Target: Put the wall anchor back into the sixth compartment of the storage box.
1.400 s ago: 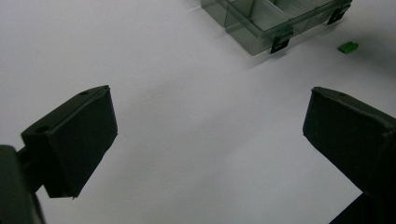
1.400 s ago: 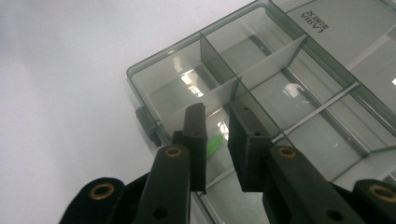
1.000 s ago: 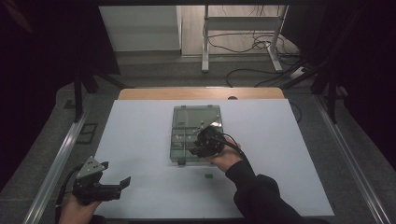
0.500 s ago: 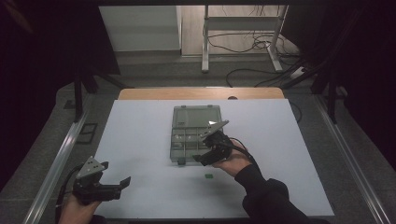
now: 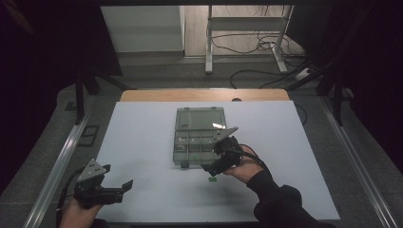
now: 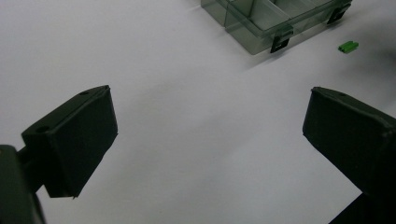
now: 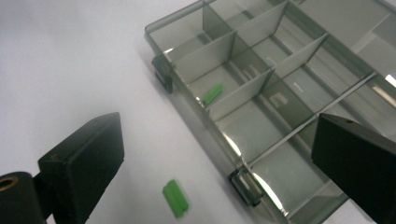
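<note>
The right tool (image 5: 215,167), jaws just opened and empty, hovers low to grab the small green plastic piece (image 7: 175,198) beside the clear grey plastic box (image 7: 280,102).

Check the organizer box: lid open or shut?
Open. The box has its lid folded back flat, and the compartments are exposed from above.

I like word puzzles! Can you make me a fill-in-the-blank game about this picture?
1. The small piece lying on the table beside the clear organizer box is ____.
2. The box's lid is ____.
3. The right gripper has jaws standing ____.
4. Inside one compartment lies ____ green piece.

Missing words: green; open; open; one
</note>
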Tool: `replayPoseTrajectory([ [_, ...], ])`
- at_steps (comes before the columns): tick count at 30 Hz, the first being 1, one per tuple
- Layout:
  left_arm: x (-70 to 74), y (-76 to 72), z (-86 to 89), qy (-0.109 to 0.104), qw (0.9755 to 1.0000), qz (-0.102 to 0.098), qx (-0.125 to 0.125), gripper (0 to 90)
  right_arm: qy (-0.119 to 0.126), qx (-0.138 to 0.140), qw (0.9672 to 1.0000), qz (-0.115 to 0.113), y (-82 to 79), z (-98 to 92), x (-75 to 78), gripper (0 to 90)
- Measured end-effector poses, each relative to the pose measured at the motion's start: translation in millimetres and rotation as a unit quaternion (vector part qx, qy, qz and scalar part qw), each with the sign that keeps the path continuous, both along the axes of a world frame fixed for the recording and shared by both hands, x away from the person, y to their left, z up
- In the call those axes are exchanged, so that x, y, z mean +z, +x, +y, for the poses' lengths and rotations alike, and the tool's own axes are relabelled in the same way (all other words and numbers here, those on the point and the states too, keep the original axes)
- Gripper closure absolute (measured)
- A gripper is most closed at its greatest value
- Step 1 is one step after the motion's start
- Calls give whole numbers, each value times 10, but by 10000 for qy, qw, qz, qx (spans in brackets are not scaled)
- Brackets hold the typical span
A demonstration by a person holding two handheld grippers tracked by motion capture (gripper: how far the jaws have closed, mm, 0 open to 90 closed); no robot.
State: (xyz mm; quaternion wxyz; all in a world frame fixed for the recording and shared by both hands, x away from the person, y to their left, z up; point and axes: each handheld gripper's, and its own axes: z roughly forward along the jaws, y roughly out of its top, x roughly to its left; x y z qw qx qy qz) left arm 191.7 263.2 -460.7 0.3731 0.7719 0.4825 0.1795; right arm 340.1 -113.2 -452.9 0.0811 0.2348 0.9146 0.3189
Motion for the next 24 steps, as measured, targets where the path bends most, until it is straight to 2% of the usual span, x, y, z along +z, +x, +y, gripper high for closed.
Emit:
replayPoseTrajectory([
  [7,0,1,-2,5,10000,-1,-5,36,-45,9,10000,68,-67,-71,22,18],
  [14,1,-1,-7,21,10000,-9,-17,36,-215,-27,9997,135,-144,-141,-3,21],
  [18,2,-1,-6,23,10000,-9,-20,37,-331,-34,9994,96,-185,-165,-30,103],
  [20,2,-1,-8,27,10000,-13,-22,37,-361,-83,9992,116,-193,-172,-40,198],
  [21,2,-1,-9,30,10000,-14,-25,37,-361,-83,9992,116,-193,-172,-40,198],
  [22,2,-2,-9,28,10000,-14,-24,37,-373,-67,9991,174,-197,-166,-49,252],
  [24,2,-1,-8,24,10000,-14,-23,37,-400,-64,9990,201,-202,-159,-55,272],
])
